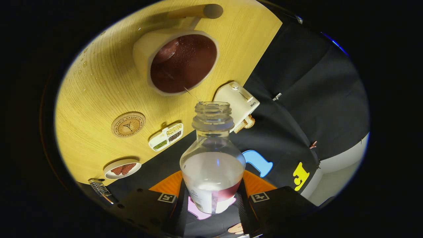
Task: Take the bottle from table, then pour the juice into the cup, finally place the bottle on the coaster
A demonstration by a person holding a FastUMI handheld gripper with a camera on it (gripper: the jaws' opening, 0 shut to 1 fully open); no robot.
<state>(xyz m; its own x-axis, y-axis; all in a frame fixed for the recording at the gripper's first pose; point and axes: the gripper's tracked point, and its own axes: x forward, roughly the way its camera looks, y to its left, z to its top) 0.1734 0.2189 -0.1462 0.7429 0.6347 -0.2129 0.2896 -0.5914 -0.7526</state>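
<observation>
A clear uncapped bottle (212, 158) is held between my two fingers, with my gripper (213, 201) shut on its lower body. A little red juice remains at its base. The bottle is tilted, and its open mouth points toward a white cup (176, 61) with a wooden handle, just beyond the neck. The cup holds dark red juice with bubbles on it. A thin trickle runs from the bottle's mouth toward the cup's rim. A round wooden coaster (128, 124) lies on the table beside the cup, apart from the bottle.
On the yellow wooden table (96, 82) lie a white divided dish of seeds (166, 136), a small plate with red pieces (122, 169), a metal grater (100, 188) and a cream toaster with bread (238, 104) at the table's edge. Water droplets dot the wood.
</observation>
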